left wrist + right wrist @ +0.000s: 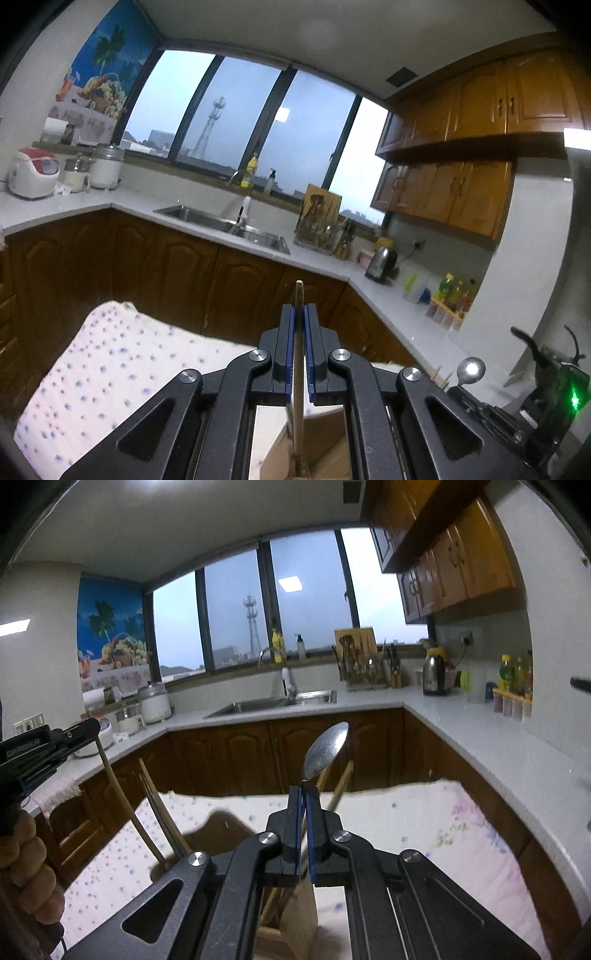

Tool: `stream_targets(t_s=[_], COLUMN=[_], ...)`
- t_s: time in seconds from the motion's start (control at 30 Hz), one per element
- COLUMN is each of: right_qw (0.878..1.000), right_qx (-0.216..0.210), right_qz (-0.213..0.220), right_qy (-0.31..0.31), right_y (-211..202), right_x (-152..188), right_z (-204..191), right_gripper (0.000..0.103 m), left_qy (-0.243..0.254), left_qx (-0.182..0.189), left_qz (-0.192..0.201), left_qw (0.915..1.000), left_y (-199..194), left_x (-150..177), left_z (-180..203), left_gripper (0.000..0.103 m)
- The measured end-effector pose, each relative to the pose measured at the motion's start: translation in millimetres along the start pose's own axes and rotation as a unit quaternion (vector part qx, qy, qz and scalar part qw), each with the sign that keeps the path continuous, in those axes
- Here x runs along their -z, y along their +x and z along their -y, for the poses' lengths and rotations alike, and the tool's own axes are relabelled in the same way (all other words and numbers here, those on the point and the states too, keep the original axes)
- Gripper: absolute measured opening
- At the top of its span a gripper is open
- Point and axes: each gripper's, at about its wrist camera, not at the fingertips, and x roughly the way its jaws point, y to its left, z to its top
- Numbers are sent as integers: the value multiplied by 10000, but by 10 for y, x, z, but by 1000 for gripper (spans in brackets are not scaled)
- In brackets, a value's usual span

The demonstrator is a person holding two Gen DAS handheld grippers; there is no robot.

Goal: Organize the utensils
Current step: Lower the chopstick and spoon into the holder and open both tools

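Left gripper (pixel 300 314): jaws clamped on upright wooden chopstick (pixel 298 354), lower end reaching into wooden holder (pixel 317 443) below. Right gripper (pixel 305 797): jaws pinched on neck of metal spoon (pixel 327 749), bowl up, above holder compartments containing more chopsticks (pixel 162 812). Dotted cloth (pixel 424 834) covers table beneath.

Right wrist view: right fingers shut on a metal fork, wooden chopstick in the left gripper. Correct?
Not quite. It is a metal spoon, not a fork: the right wrist view shows its oval bowl standing above the right gripper, shut on its handle. The rest holds: the left gripper is shut on a wooden chopstick.
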Motion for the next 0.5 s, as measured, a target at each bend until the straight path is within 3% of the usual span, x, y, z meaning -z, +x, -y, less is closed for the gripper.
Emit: stream_targets(t_s=[0.2,0.5], right_qw=[9993,9969], right_qx=[-133,-232], right_qz=[-348,-756], right_qy=[94,59], right_y=[93,197], right_x=[179,359], right_z=[41,0], right_gripper=[2,2], left_qy=[45,187], left_qx=[-5,71], left_qz=[-328,-578], left_qw=[9995,9981], left_y=[213,215], left_x=[199,54], left_z=[50,22], left_gripper=[4,4])
